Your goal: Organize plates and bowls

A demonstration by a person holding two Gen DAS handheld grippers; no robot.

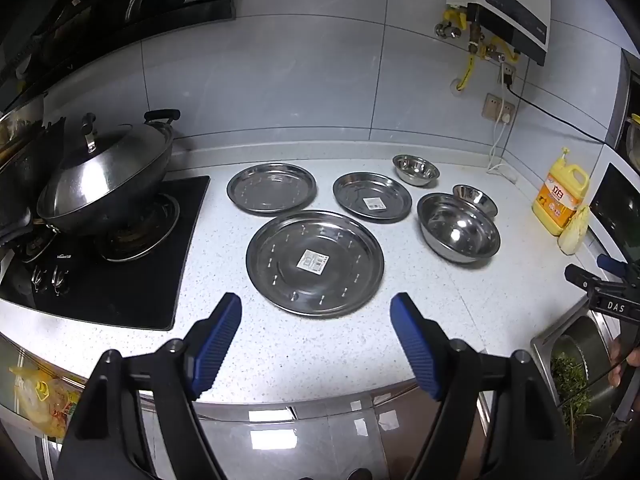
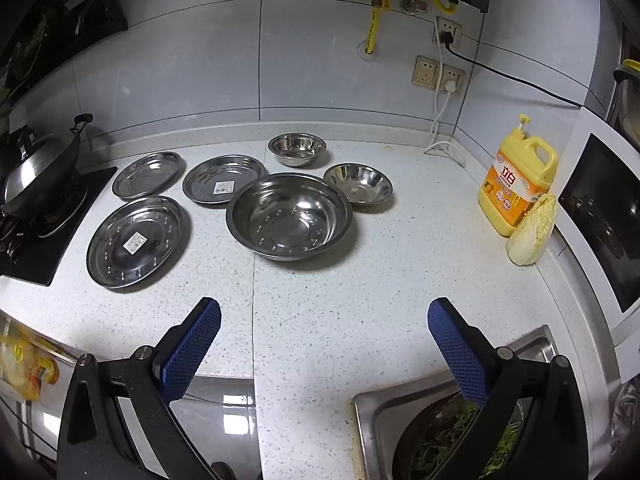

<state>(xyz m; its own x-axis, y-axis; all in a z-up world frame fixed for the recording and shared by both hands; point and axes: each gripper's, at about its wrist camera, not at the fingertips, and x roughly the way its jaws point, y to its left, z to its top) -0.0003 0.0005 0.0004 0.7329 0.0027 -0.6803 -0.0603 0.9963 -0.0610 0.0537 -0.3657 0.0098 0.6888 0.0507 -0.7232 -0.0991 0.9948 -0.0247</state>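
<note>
Plates and bowls, all stainless steel, lie spread singly on the speckled countertop (image 2: pixel 320 300) between the gas hob (image 1: pixel 120 276) and the yellow detergent jug (image 2: pixel 516 184). The large plate (image 1: pixel 315 262) with a label lies nearest the left gripper (image 1: pixel 316 310), a second labelled plate (image 1: pixel 372 197) and an unlabelled plate (image 1: pixel 272 188) behind it. The large bowl (image 2: pixel 289 215) stands right of the plates, with a flared small bowl (image 2: pixel 357 182) and a deeper small bowl (image 2: pixel 297 149) behind it.

Both tools hover above the counter's front edge, tilted down toward the dishes. The left gripper's blue pads are spread wide and grasp nothing; the right gripper (image 2: pixel 324 316) is likewise released, nothing between its pads.

In the left wrist view the large bowl partly hides the flared bowl. The sink (image 2: pixel 376 412) with leafy greens is cut off by the right gripper's finger. The label print is too small to read.
</note>
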